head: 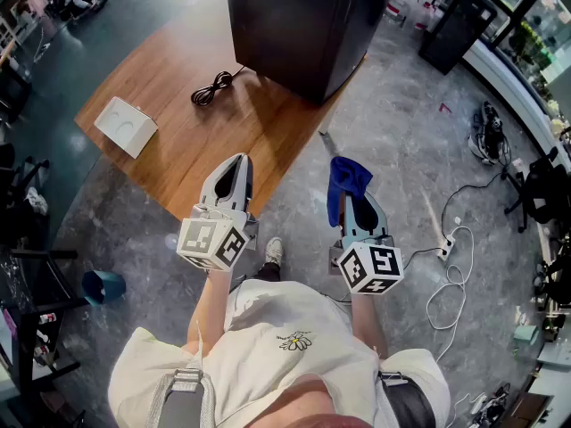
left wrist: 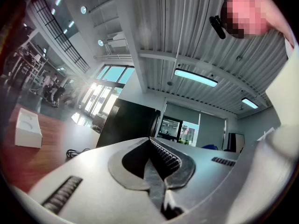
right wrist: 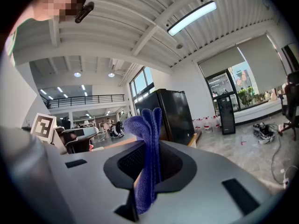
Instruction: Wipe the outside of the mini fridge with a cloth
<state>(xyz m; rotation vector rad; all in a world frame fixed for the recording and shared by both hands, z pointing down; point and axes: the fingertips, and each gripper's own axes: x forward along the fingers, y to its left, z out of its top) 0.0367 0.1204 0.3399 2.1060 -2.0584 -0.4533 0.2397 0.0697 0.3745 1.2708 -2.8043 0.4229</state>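
Clamping blue cloth (right wrist: 149,129) lengthwise along its jaws, right tool (head: 354,203); left tool (head: 237,164) closed, empty

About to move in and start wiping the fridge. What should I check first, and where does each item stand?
1. Blue cloth gripped: ok. The right gripper has its jaws shut on it, with the folded end sticking out.
2. Left gripper free: ok. Its jaws are together with nothing between them.
3. Cloth against black mini fridge: not ok. The fridge stands apart, ahead on the wooden platform.
4. Fridge unplugged: cannot tell. A coiled black cable lies beside it.
5. Cloth damp: cannot tell.
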